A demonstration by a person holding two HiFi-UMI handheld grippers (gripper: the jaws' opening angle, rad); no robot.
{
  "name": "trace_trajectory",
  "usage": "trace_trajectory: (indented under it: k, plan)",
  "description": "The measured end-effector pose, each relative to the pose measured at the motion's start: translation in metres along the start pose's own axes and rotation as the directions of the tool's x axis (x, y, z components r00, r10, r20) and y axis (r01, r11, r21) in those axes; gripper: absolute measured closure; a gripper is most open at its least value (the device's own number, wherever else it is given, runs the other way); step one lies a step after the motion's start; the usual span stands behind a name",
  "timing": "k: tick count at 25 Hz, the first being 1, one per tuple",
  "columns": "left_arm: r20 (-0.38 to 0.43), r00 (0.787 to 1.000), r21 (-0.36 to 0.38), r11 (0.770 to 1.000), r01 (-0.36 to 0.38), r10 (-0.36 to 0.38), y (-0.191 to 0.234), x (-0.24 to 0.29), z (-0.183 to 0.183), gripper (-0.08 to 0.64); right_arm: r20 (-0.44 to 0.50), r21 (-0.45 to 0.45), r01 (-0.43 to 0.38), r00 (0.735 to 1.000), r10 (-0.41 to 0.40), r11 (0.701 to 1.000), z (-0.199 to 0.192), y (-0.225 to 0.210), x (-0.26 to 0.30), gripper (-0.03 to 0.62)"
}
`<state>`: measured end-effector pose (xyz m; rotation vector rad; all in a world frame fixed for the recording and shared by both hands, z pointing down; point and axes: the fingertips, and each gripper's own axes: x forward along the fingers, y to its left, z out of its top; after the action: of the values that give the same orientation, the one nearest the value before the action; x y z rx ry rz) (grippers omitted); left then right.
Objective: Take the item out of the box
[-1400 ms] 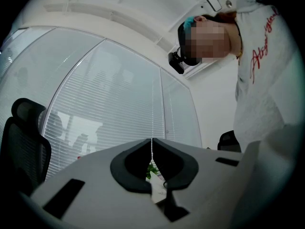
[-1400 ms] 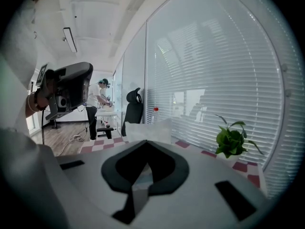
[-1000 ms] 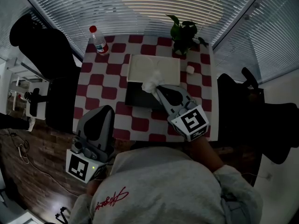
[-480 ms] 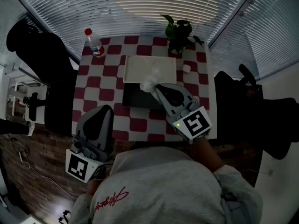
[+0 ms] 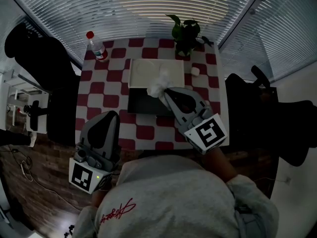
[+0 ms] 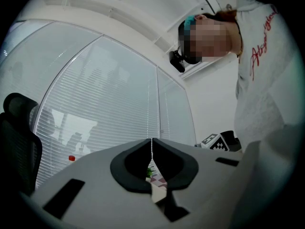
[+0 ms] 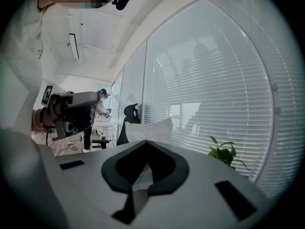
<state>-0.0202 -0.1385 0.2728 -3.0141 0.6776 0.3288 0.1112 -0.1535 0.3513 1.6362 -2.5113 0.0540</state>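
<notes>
Between the pressed-together jaws of the right claw (image 5: 165, 89) sits a pinch of the white crumpled item (image 5: 159, 81), held over the far part of the black box (image 5: 141, 103), just beside its open white lid (image 5: 143, 72). The taking-out step looks under way. Next, the item needs carrying clear and setting on the checkered table (image 5: 106, 100). The left claw (image 5: 114, 114), jaws together and empty, hovers at the table's near edge.

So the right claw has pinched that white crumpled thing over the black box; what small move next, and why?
The right claw is shut on the white crumpled item, which hangs over the black box's far edge. I'd probably raise it a little, then swing it over the bare red-and-white checked table.
</notes>
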Motion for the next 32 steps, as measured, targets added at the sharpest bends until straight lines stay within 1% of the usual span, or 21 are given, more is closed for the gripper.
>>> trace_trajectory:
  k: [7,14,19,24,28,32]
  plan:
    - [-0.001,1.000,-0.002,1.000,0.006,-0.006,0.000,0.004,0.000,0.541,0.028,-0.029,0.006,1.000,-0.006,1.000,0.010,-0.002,-0.008,0.581]
    - [-0.003,1.000,-0.004,1.000,0.021,-0.021,-0.002,0.009,-0.003,0.541,0.061,-0.020,0.018,0.998,-0.017,1.000,0.020,-0.005,-0.017,0.581]
    - [0.007,0.999,-0.027,0.999,0.035,-0.035,-0.004,0.013,-0.004,0.541,0.076,-0.013,0.027,0.997,-0.025,1.000,0.026,-0.006,-0.024,0.581]
    - [0.005,0.999,-0.031,0.998,0.046,-0.046,-0.007,0.017,-0.005,0.541,0.100,-0.005,0.041,0.994,-0.041,0.999,0.033,-0.009,-0.032,0.581]
    - [0.026,0.998,-0.040,0.998,0.056,-0.055,-0.008,0.022,-0.001,0.541,0.114,-0.011,0.056,0.992,-0.054,0.998,0.037,-0.012,-0.038,0.581]
    - [-0.005,0.998,-0.035,0.997,0.063,-0.063,-0.010,0.022,-0.010,0.541,0.126,-0.004,0.066,0.990,-0.065,0.998,0.039,-0.014,-0.043,0.581]
